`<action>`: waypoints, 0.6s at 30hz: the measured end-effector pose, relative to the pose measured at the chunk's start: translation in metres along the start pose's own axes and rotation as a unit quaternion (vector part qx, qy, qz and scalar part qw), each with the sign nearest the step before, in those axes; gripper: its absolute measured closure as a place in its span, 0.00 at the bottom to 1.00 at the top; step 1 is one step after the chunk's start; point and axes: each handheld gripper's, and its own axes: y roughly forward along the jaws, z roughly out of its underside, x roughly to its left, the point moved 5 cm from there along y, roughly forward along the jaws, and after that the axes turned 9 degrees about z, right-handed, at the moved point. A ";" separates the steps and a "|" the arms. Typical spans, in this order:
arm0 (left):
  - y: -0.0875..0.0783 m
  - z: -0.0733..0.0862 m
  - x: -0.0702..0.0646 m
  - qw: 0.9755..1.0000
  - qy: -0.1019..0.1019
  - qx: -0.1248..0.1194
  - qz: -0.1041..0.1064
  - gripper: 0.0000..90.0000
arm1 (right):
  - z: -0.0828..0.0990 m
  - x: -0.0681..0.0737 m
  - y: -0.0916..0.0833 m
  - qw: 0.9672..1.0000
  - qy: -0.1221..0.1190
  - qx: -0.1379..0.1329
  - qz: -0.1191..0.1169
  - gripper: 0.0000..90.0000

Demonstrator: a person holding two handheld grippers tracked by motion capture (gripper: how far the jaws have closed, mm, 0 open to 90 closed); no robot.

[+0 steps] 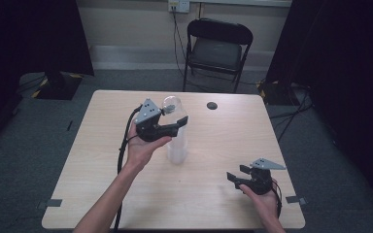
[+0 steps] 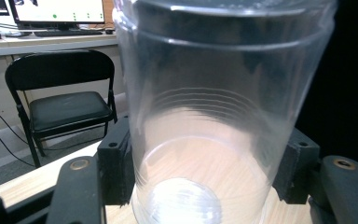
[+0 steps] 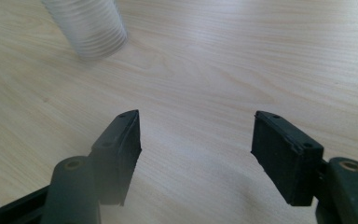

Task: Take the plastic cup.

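Note:
A tall stack of clear plastic cups (image 1: 178, 145) stands near the middle of the wooden table (image 1: 102, 145). My left gripper (image 1: 175, 116) is shut on the top clear cup (image 1: 171, 104), high on the stack. In the left gripper view both black pads (image 2: 116, 168) press the sides of that cup (image 2: 205, 107). Whether it has come free of the cup below, I cannot tell. My right gripper (image 1: 238, 173) is held open and empty low over the front right of the table. Its jaws (image 3: 196, 149) stand wide apart, with the base of the stack (image 3: 91, 28) farther off.
A small dark round object (image 1: 211, 105) lies on the table beyond the stack. A black folding chair (image 1: 216, 48) stands behind the table's far edge. A cable trails from the left gripper down off the table's near side.

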 end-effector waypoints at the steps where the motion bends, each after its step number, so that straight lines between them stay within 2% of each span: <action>1: -0.001 -0.001 -0.001 1.000 -0.005 -0.003 0.002 0.40 | 0.000 0.000 0.000 1.000 -0.001 0.000 0.000 0.36; 6: -0.009 -0.003 -0.004 1.000 -0.007 -0.007 0.003 0.39 | 0.000 0.001 -0.001 1.000 -0.001 0.000 -0.001 0.36; 13: -0.020 -0.002 -0.004 0.999 -0.034 -0.012 0.005 0.40 | 0.000 0.003 -0.001 1.000 -0.004 -0.002 -0.001 0.36; 18: -0.027 0.002 -0.002 0.999 -0.042 -0.006 0.001 0.39 | -0.002 0.005 -0.001 1.000 -0.010 -0.004 0.001 0.37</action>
